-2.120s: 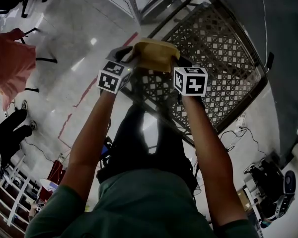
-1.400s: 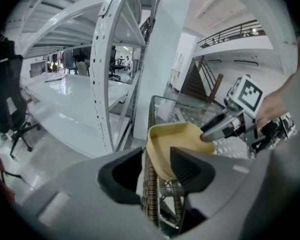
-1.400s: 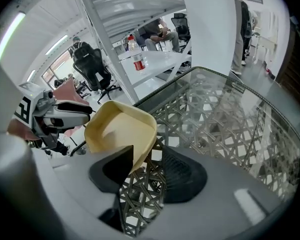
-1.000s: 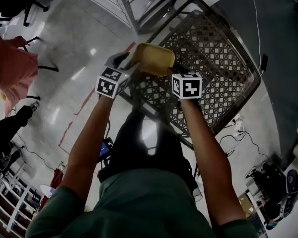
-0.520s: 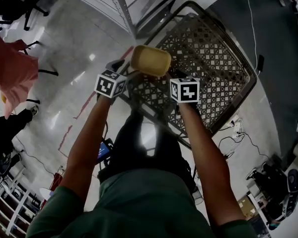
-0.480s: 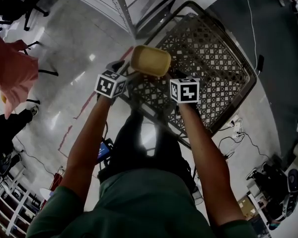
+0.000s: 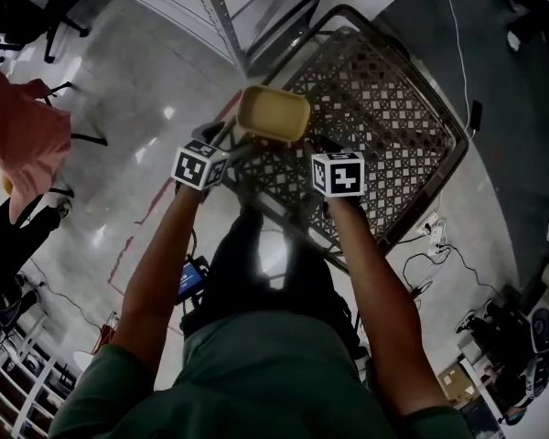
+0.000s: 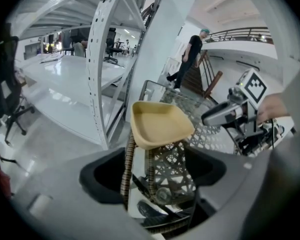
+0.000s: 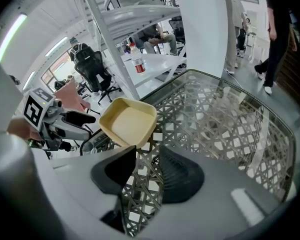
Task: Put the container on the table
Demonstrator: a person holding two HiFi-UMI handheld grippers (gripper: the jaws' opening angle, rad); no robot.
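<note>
Head view: container [image 7: 273, 114] on table [image 7: 395, 108] — left gripper [image 8: 157, 170] empty, just opening wide; right gripper [image 9: 148, 176] empty, apart, just narrowing.

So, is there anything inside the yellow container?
No, the left gripper view looks into the yellow container and shows only its bare, smooth bottom.

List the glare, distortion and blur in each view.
Head view: ceiling lights glare off the glossy floor. Left gripper view: fisheye bends the shelf posts, and the corners are black. Right gripper view: same fisheye; reflections sheen over the table; the container is sharp.
</note>
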